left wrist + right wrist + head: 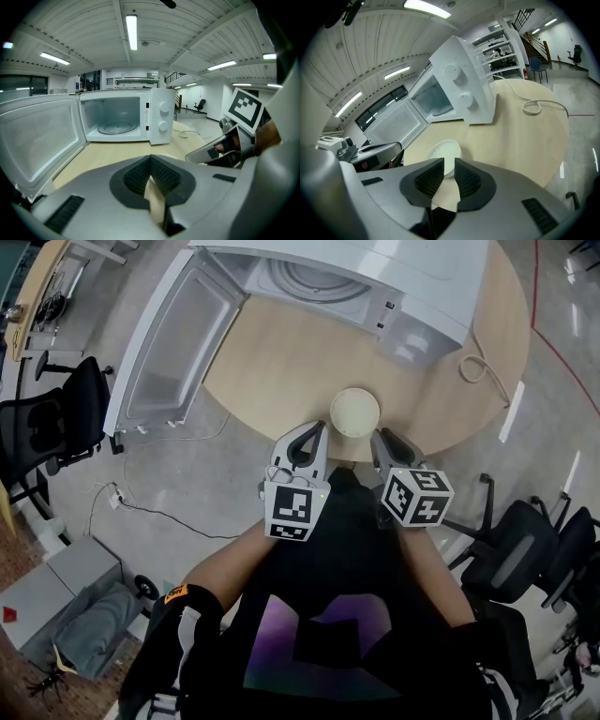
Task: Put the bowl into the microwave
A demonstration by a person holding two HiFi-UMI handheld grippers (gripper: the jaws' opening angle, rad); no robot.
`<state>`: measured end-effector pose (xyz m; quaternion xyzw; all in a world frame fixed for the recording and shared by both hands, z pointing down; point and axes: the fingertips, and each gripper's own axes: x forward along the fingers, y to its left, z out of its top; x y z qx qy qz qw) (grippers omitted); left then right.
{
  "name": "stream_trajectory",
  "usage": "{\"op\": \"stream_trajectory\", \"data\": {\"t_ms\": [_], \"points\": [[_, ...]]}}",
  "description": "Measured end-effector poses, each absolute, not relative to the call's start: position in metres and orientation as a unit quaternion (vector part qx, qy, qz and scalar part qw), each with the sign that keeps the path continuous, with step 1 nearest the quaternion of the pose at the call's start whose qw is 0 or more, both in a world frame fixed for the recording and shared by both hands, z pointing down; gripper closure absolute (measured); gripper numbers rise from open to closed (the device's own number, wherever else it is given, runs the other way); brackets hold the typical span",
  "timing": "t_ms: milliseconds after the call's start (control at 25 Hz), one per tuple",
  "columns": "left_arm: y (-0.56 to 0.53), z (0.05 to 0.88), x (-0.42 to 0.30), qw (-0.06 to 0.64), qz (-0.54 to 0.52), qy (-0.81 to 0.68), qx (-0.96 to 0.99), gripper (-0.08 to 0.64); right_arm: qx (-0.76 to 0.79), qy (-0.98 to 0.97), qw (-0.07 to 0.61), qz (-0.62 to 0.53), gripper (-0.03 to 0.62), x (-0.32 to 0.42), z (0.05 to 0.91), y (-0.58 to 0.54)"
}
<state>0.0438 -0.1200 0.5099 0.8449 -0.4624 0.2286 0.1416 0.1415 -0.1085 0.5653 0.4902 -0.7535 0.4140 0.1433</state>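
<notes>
**Spotter:** On the bench, near its front edge, sits the bowl, just ahead of both grippers. The microwave is behind it, door wide open.

**Operator:** Fingers?

**Spotter:** Left gripper: tips pressed together, nothing held. Right gripper: narrowly apart, empty, bowl straight beyond.

**Operator:** I'd guess it's light, stiff and smooth-walled (it could slip). I'd pinch the rim, one finger inside.

**Spotter:** Head view gives me the layout. Only the left gripper view looks into the cavity and its turntable.
</notes>
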Motion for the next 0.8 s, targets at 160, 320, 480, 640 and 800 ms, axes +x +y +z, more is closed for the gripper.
{"op": "stream_trajectory", "data": {"t_ms": [160,320,480,640,800], "points": [[-0.12,0.515,0.045,0.14,0.238,-0.458,0.845,0.514,0.488,-0.747,0.135,0.431,0.535,0.141,0.571,-0.109],[-0.121,0.518,0.045,0.141,0.244,-0.457,0.844,0.514,0.485,-0.738,0.128,0.451,0.535,0.141,0.578,-0.111],[-0.124,0.521,0.043,0.143,0.248,-0.457,0.842,0.514,0.483,-0.729,0.119,0.47,0.535,0.14,0.583,-0.114],[-0.127,0.523,0.042,0.146,0.25,-0.456,0.842,0.514,0.482,-0.717,0.107,0.491,0.535,0.14,0.588,-0.116],[-0.13,0.525,0.043,0.148,0.25,-0.454,0.842,0.514,0.482,-0.711,0.102,0.502,0.535,0.14,0.591,-0.118]]}}
